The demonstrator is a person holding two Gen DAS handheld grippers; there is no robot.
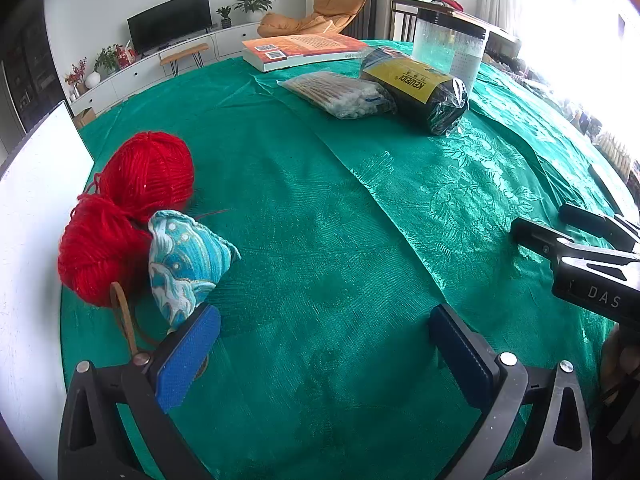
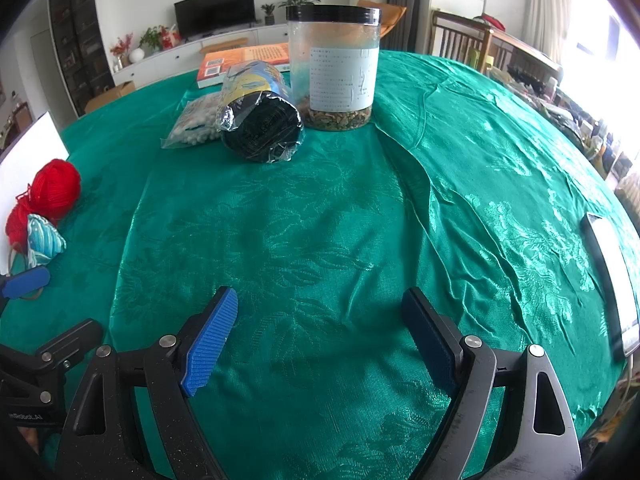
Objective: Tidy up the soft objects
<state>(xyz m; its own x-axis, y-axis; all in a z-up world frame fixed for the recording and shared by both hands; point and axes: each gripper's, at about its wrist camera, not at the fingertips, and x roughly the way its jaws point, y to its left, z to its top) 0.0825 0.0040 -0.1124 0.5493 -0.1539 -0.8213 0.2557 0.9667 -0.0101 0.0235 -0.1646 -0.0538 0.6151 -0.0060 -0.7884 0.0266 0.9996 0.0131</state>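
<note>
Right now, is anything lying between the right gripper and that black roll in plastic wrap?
No. In the right wrist view, only bare green tablecloth lies between the open right gripper and the black roll.

— What carries everything?

— A table under a shiny green patterned tablecloth (image 2: 320,220), creased toward the right.

— What lies on it?

— At the left edge, two red yarn balls (image 1: 148,172) touching each other, with a blue wave-patterned pouch (image 1: 188,264) against them. At the far side: an orange book (image 1: 300,50), a bag of cotton swabs (image 1: 340,94), a wrapped dark roll with a yellow label (image 1: 416,88) just beside it, and an upright clear jar with a black lid (image 2: 334,68). A phone (image 2: 612,280) lies at the right edge.
</note>
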